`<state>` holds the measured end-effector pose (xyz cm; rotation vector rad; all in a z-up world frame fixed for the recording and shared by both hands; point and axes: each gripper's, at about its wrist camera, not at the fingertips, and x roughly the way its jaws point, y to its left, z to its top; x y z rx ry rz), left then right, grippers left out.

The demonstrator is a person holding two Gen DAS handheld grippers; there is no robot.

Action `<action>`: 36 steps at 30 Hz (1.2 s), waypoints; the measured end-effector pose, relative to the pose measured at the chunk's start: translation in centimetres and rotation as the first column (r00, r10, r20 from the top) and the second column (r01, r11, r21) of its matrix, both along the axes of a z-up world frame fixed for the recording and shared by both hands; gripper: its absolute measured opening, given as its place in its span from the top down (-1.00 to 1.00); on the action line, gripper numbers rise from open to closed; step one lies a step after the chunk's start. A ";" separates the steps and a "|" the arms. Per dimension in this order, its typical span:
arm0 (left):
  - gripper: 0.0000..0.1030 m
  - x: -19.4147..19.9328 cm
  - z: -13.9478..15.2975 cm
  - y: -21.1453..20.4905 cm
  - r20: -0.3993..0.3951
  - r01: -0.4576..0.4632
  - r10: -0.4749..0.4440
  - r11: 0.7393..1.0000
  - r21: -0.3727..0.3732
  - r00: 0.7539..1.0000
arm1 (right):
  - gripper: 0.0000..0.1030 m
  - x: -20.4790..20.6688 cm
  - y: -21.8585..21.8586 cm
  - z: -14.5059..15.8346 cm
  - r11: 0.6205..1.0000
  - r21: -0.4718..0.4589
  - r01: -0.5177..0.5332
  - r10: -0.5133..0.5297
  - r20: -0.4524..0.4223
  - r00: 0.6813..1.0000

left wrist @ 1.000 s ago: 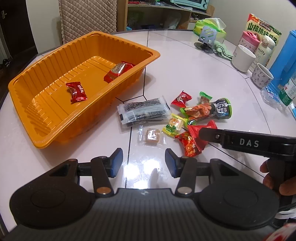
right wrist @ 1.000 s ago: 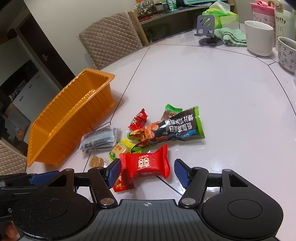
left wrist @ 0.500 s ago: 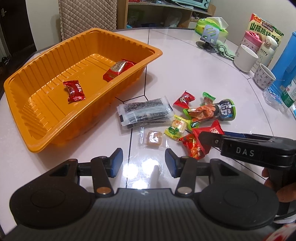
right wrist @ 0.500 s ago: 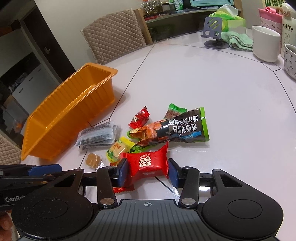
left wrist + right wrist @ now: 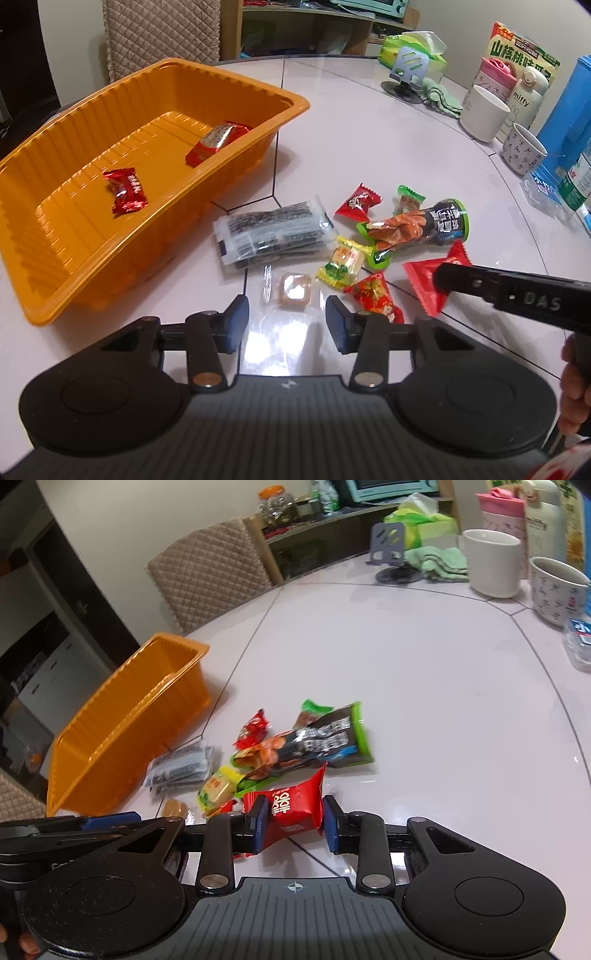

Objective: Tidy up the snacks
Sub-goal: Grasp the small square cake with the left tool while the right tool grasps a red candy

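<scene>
Gripping the red foil snack packet w/ white lettering (image 5: 291,808), the right gripper (image 5: 293,823) has it pinched between both blue pads, packet just off the white glossy table (image 5: 424,686) at the near edge of the snack pile. Left gripper (image 5: 286,323) hangs released, nothing in it, near the clear-wrapped tan candy (image 5: 293,290). Next, I'd say: lift clear before swinging over, so the corner doesn't drag the red-gold candy (image 5: 373,297) beside it. Carry over the rim of the orange ribbed plastic tray (image 5: 236,79), which holds two red packets, and let go low inside, not at the edge.
</scene>
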<state>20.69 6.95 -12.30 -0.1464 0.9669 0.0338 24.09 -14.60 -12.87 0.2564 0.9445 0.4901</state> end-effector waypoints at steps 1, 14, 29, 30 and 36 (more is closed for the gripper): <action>0.19 0.2 -0.1 0.0 0.001 0.001 -0.001 1.000 0.001 1.000 | 0.39 0.0 -0.3 0.1 1.000 0.002 0.011 -0.011 -0.001 1.000; 0.38 1.6 -1.2 -0.2 -0.002 0.017 -0.017 1.000 0.003 1.000 | 0.39 0.0 -2.3 0.2 0.998 0.002 0.069 -0.069 -0.023 0.997; 0.54 0.2 -0.2 -0.6 0.008 0.035 -0.035 0.999 -0.002 0.999 | 0.39 -0.7 -2.0 0.9 0.999 0.011 0.045 -0.045 -0.014 0.999; 0.54 0.0 0.0 -0.6 0.010 0.034 -0.034 0.999 -0.003 0.999 | 0.39 -0.8 -2.0 1.1 0.999 0.014 0.041 -0.041 -0.013 0.999; 0.54 -1.4 1.8 0.0 0.029 0.013 -0.013 1.000 -0.021 0.999 | 0.39 -1.0 -1.4 2.0 1.000 0.025 0.013 -0.013 -0.006 1.000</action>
